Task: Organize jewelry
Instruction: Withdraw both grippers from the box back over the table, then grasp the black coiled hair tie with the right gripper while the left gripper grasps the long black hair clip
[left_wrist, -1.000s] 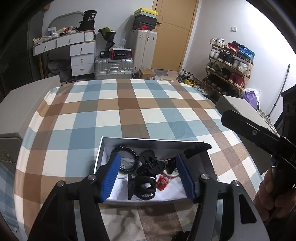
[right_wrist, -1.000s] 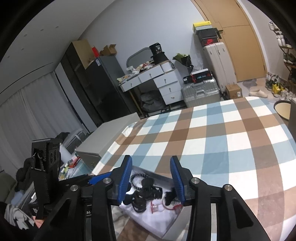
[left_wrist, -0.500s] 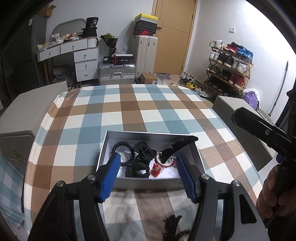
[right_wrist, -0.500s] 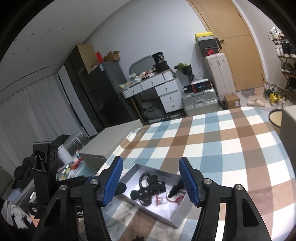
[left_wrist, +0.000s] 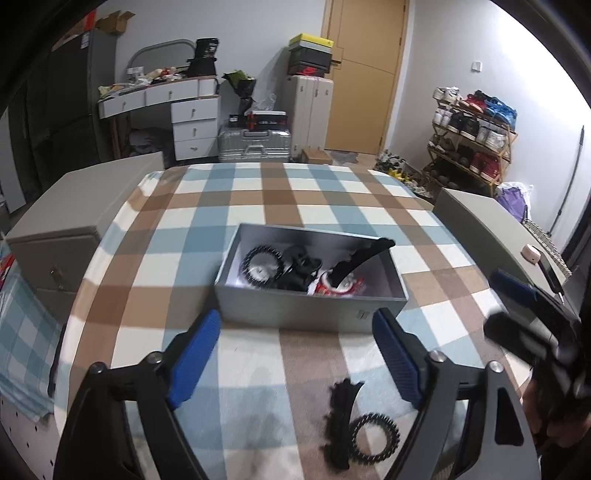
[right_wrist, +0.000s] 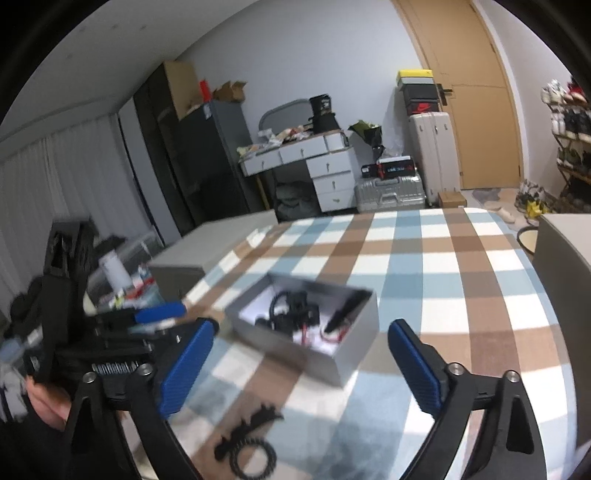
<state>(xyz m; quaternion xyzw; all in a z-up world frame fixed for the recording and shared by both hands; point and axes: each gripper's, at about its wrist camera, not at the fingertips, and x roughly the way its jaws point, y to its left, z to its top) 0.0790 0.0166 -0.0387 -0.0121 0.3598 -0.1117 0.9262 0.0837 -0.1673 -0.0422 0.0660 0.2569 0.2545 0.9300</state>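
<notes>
A grey open box (left_wrist: 310, 308) stands on the checked tablecloth and holds black bead bracelets (left_wrist: 263, 264), black hair clips (left_wrist: 364, 254) and red pieces (left_wrist: 332, 287). It also shows in the right wrist view (right_wrist: 332, 363). Nearer to me on the cloth lie a black hair clip (left_wrist: 341, 424) and a black bead bracelet (left_wrist: 375, 439), also in the right wrist view (right_wrist: 251, 432). My left gripper (left_wrist: 295, 354) is open and empty, in front of the box. My right gripper (right_wrist: 299, 365) is open and empty, above the loose pieces.
Grey cabinets (left_wrist: 77, 206) stand at the table's left and right (left_wrist: 491, 225). Behind are a white desk (left_wrist: 184, 107), suitcases (left_wrist: 255, 142), a door and a shoe rack (left_wrist: 476, 136). The checked cloth (left_wrist: 258, 192) covers the table beyond the box.
Both grippers have pulled back from the box and toward me, and both jaws have spread wider. The loose clip and bracelet near the front edge have come into view.
</notes>
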